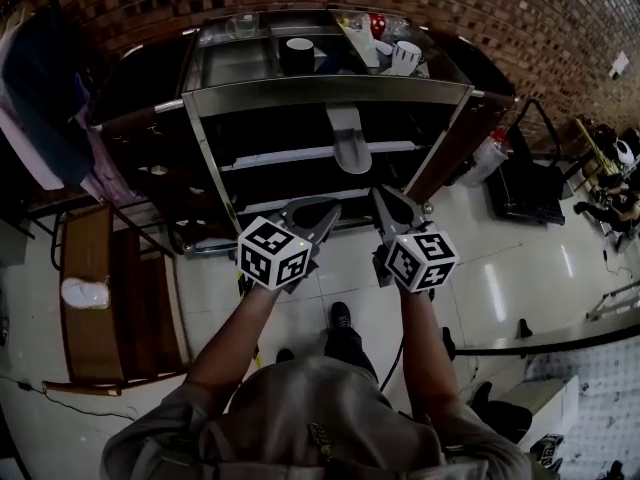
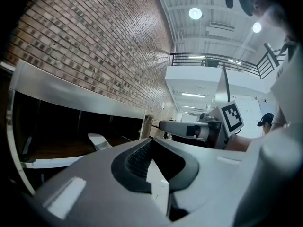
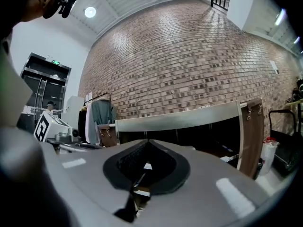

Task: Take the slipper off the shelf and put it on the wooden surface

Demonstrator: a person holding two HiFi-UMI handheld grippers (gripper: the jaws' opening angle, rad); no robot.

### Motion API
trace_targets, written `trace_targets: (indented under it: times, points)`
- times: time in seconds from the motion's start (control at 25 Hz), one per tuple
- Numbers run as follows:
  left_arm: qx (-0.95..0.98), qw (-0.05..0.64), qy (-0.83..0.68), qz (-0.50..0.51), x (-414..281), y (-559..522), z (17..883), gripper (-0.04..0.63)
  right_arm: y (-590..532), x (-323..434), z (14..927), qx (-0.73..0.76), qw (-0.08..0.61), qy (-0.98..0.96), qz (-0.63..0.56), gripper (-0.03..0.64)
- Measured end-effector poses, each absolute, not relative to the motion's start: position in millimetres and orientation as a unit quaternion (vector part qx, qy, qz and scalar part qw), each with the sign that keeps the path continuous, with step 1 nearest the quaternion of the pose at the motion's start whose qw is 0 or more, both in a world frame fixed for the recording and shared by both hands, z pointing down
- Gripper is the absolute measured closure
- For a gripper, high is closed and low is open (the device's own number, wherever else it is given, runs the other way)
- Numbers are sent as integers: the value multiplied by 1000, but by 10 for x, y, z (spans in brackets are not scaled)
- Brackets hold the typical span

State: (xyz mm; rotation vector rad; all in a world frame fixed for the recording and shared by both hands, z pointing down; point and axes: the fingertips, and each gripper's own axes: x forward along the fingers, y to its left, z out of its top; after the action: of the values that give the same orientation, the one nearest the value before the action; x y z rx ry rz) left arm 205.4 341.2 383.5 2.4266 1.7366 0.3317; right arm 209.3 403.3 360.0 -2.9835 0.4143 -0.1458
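Note:
A grey slipper [image 1: 349, 140] lies on a middle board of the metal-framed shelf [image 1: 330, 93], toe pointing toward me. Both grippers hover in front of the shelf, below the slipper and apart from it. My left gripper [image 1: 322, 211] is shut with nothing in it. My right gripper [image 1: 384, 195] is shut and empty as well. In the left gripper view the slipper [image 2: 98, 141] shows left of the closed jaws, with the right gripper [image 2: 189, 128] alongside. The wooden surface [image 1: 88, 340], a low bench, stands on the floor to my left.
A white object [image 1: 85, 292] lies on the bench. The shelf's top holds a black cup [image 1: 299, 54], a white cup [image 1: 405, 56] and clutter. Clothes [image 1: 40, 98] hang at the left. A white jug [image 1: 487, 158] stands right of the shelf.

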Motion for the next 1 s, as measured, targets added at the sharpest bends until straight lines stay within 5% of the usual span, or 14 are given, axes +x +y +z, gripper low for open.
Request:
trace_targets:
  times: [0.44,0.72,1.0]
  points:
    - [862,64,487,124,3294,4039,4163,607,4878,3562,4263,-976,71,170,-116,618]
    - [884,90,431,158,3778,4133,4543,607,5085,4336,4924,-959,76,196,-190,506]
    - [901,94,385,176,4041,4029,4730,607,5139,4919,5505,-945,63,202,-248,476]
